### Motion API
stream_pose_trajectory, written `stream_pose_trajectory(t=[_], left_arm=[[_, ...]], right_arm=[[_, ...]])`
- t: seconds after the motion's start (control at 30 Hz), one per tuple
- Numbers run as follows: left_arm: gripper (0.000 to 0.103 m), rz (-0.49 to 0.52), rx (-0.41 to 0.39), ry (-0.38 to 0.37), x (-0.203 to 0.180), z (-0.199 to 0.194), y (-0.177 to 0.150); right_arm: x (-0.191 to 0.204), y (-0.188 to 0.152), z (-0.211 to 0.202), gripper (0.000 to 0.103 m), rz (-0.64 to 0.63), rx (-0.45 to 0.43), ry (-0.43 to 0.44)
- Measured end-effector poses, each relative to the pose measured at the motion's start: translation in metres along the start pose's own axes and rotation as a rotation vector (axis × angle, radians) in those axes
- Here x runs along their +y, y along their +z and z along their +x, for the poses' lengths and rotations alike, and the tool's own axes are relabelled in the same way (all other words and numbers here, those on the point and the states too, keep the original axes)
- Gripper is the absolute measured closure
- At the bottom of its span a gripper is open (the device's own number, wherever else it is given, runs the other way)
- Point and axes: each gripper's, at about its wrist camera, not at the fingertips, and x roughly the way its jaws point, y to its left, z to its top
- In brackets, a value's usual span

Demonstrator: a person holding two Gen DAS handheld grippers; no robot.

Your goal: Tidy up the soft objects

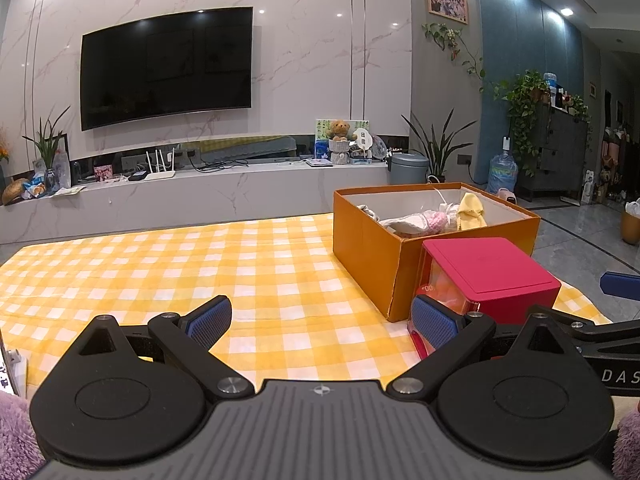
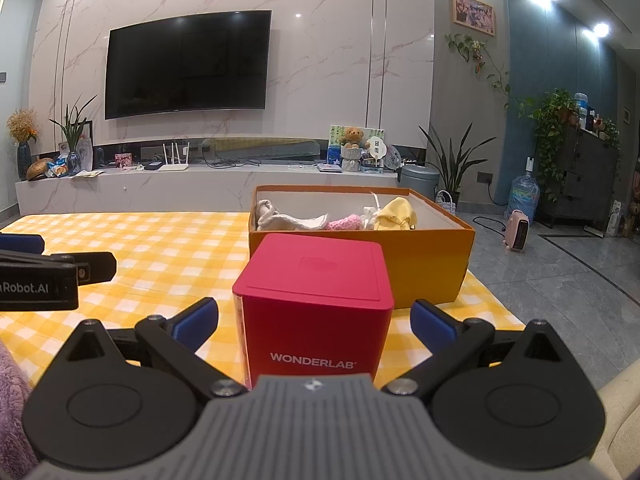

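On the yellow checked cloth (image 2: 160,248), your soft cloths (image 2: 332,218) already lie in the open orange cardboard box (image 2: 424,264); both your right gripper (image 2: 314,322) and left gripper (image 1: 322,322) stand spread, holding nothing; reaching over the red cube-shaped box (image 2: 316,312) risks toppling it

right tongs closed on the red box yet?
No. In the right wrist view the right tongs stand open, fingers clear of the red box on both sides.
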Motion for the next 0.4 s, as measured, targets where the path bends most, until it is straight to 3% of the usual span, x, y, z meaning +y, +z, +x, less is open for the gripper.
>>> stream_pose_trajectory(t=[0.4], left_arm=[[0.0, -0.004, -0.003, -0.006, 0.0001, -0.0015, 0.0024]], right_arm=[[0.0006, 0.0003, -0.0002, 0.003, 0.0, 0.0, 0.0]])
